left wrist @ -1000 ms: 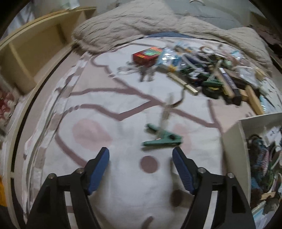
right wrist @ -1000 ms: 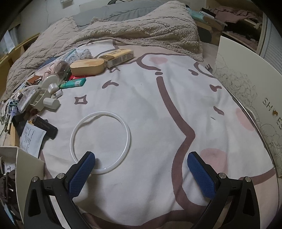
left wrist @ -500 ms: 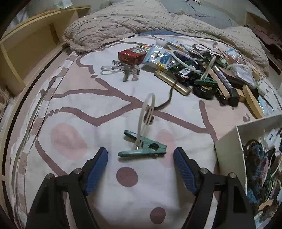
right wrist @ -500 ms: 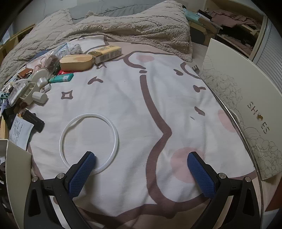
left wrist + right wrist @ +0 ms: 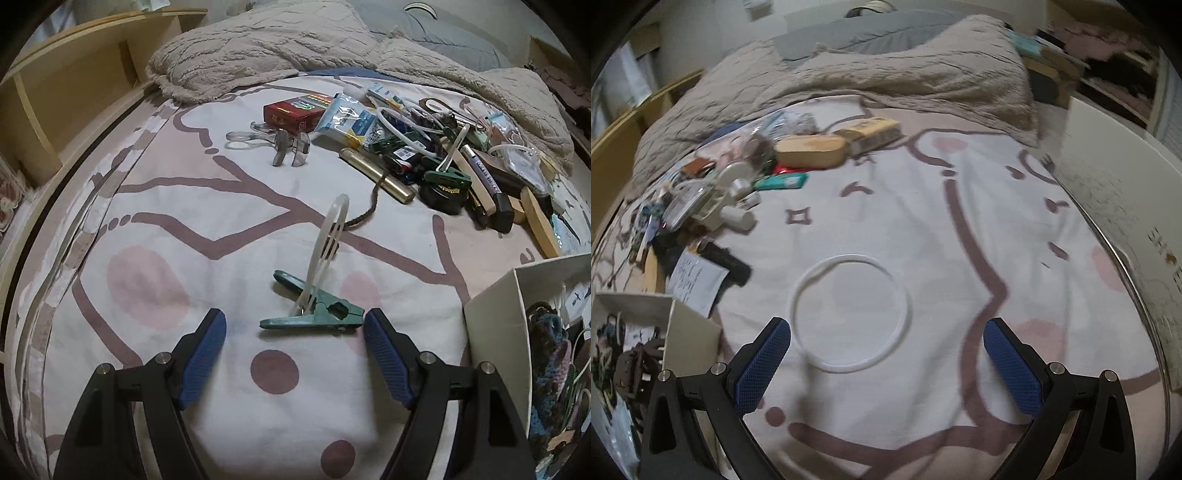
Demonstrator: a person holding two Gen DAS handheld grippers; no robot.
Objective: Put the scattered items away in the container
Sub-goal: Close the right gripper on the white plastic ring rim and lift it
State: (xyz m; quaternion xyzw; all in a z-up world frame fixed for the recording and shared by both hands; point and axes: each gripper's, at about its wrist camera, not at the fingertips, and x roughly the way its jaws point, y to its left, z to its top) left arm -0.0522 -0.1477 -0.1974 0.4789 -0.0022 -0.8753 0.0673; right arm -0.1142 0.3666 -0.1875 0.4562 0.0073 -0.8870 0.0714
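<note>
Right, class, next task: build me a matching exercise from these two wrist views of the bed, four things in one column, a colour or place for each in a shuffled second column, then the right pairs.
Things:
1. clothes peg
2. white ring
3. small box
4. white container

Descriptions:
A. red, at the far edge of the clutter
B. green, between the open left gripper's fingertips
C. flat on the sheet, ahead of the open right gripper
D. at the right edge of the left view, already holding items

Pairs: 1-B, 2-C, 3-A, 4-D
</note>
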